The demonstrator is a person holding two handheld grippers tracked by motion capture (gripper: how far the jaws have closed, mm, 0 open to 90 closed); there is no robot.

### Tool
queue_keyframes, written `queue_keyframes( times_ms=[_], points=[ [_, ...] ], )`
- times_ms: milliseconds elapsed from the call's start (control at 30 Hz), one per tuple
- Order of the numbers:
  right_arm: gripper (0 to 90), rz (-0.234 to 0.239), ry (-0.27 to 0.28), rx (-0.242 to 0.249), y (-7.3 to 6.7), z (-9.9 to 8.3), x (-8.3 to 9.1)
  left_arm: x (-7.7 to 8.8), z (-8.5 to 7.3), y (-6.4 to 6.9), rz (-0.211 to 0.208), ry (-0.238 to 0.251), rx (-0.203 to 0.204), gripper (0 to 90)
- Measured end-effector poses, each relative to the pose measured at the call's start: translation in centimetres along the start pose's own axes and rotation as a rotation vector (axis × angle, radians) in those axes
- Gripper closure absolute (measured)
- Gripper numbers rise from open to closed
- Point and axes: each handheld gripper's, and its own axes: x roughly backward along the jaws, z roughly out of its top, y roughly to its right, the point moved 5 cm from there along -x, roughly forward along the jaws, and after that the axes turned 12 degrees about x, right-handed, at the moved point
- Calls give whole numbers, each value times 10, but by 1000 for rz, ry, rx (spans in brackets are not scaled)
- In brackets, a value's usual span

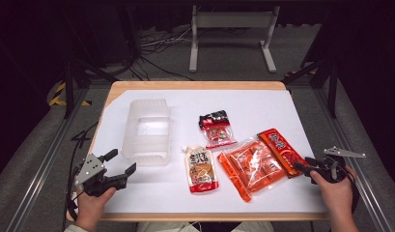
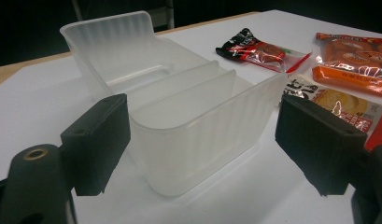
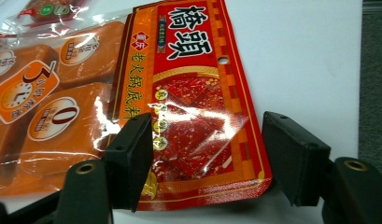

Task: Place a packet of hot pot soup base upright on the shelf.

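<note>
A translucent plastic container (image 1: pixel 147 130) with inner dividers stands left of centre on the white table (image 1: pixel 262 104). My left gripper (image 1: pixel 120 162) is open just short of its near end. In the left gripper view the container's (image 2: pixel 193 126) rounded near wall sits ahead between the spread jaws of the left gripper (image 2: pixel 205 140), which hold nothing. A red packet with Chinese characters (image 1: pixel 282 151) lies at the right, partly over an orange pack (image 1: pixel 250 166). My right gripper (image 1: pixel 303 168) is open at its near end. In the right gripper view that gripper (image 3: pixel 207 154) straddles the red packet's (image 3: pixel 198 107) bottom edge without gripping it.
A white-and-red pouch (image 1: pixel 201 169) lies near the middle, and a black-and-red packet (image 1: pixel 216 128) lies behind it. Both show in the left gripper view, pouch (image 2: pixel 338 105) and packet (image 2: pixel 261 49). The orange pack (image 3: pixel 48 107) lies left of the red one. Metal frame legs (image 1: pixel 231 34) stand beyond the table.
</note>
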Motion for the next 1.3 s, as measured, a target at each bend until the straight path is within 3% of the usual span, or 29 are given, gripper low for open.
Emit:
queue_keyframes(
  times_ms=[167, 367, 600, 667, 833, 1000, 1133, 1300],
  points=[
    [404, 8, 9, -13, -2, 1, 2, 0, 0, 0, 1, 2, -2, 187],
    [466, 18, 58, -13, -5, 7, 8, -1, 0, 1, 0, 0, -3, 186],
    [516, 57, 113, 30, -14, 13, 11, -1, -1, 1, 3, -6, -10, 187],
    [508, 95, 133, 30, -20, 16, 11, -1, -1, 1, 4, -10, -14, 187],
    [504, 98, 147, 66, -27, 18, 4, -1, -1, 2, 4, -8, -12, 187],
    [539, 94, 136, 92, -29, 19, -2, -3, -1, 2, 3, -10, -16, 186],
    [610, 106, 106, 89, -29, 18, -8, -4, -1, 5, -1, -9, -21, 188],
    [627, 99, 77, 86, -26, 17, -16, -3, 0, 7, -14, 3, -14, 193]
  ],
)
